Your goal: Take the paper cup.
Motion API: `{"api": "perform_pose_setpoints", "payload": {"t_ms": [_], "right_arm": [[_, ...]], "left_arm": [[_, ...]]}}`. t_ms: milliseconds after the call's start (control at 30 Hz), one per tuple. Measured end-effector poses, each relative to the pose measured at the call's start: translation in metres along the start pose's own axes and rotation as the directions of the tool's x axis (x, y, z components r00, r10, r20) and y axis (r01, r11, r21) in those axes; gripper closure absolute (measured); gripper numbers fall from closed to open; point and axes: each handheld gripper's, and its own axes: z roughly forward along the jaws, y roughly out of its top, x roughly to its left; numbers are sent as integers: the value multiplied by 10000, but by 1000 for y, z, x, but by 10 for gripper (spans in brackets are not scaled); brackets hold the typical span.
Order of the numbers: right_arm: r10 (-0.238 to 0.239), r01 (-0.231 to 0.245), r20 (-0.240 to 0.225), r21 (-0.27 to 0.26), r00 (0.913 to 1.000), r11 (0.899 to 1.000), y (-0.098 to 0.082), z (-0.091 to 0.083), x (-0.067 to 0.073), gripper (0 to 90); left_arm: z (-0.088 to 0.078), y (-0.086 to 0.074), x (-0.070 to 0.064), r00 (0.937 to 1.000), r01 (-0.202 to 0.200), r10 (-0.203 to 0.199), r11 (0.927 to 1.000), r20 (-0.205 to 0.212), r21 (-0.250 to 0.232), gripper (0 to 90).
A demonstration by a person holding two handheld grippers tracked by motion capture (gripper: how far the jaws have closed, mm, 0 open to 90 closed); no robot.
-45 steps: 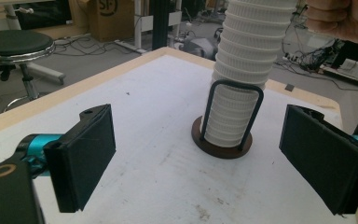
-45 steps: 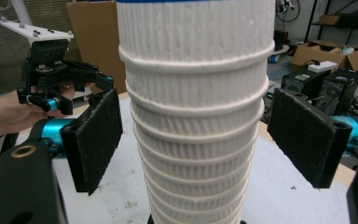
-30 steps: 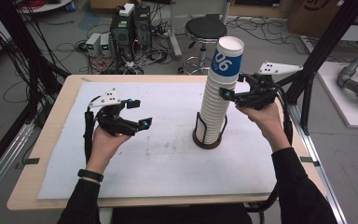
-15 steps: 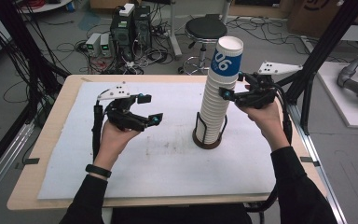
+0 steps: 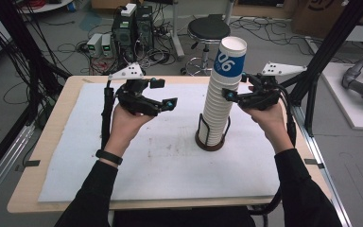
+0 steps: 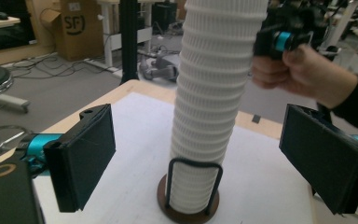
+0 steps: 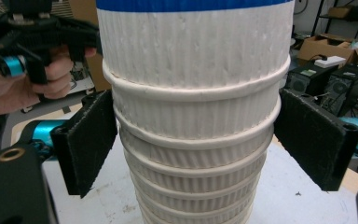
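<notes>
Standing upright in one round wire-framed holder [image 5: 211,140] on the counter [image 5: 123,161], a single tall stack of white ribbed cups [image 5: 221,97] rises between the two hands. The right gripper [image 5: 230,96] has its jaws spread to either side of the stack's upper part, the pads close beside the cups without clearly pressing. The left gripper [image 5: 163,93] hangs well apart to the stack's left, jaws spread on nothing.
</notes>
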Motion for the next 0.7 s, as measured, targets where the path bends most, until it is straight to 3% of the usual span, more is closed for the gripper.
{"api": "perform_pose_setpoints", "payload": {"t_ms": [367, 700], "right_arm": [[9, -9, 34, 6, 10000, 10000, 0, 0, 0, 143], [-76, 76, 60, 15, 10000, 10000, 0, 0, 1, 143]], "left_arm": [[25, 46, -5, 9989, -272, 285, 9990, 380, -346, 105], [49, 79, -12, 9947, -528, 582, 9965, 850, -647, 106]]}}
